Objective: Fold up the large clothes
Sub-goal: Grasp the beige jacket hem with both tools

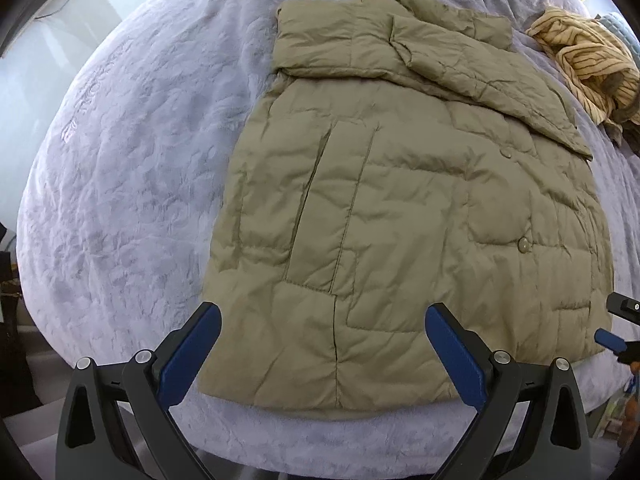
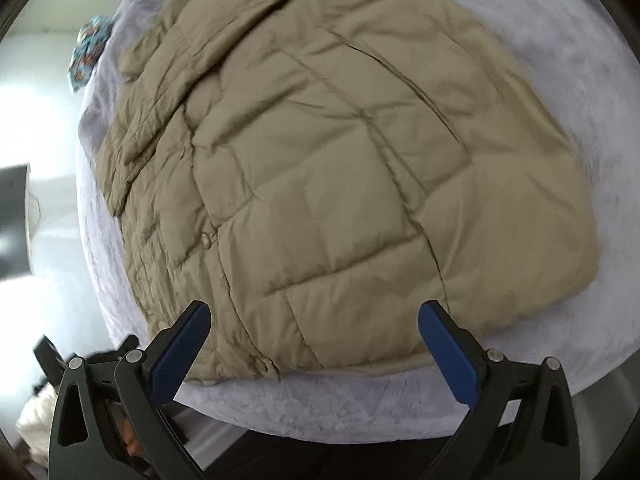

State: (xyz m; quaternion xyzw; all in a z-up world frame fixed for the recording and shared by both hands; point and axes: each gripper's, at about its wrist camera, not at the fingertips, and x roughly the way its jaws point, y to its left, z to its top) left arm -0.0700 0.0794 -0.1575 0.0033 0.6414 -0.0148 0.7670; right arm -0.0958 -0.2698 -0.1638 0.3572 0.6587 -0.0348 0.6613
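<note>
Jacket [image 1: 400, 208]: sleeves folded in, flat at bed [image 1: 120, 160] near edge. Left gripper [image 1: 320, 344], right gripper [image 2: 314, 340]: released, empty, above hem. Next, likely: grasp hem corners, fold toward collar.

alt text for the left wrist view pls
A khaki quilted jacket lies flat on a pale lilac bedspread, sleeves folded across its top. The left gripper hovers over the hem, jaws open and empty. A striped yellow garment sits crumpled at upper right.
</note>
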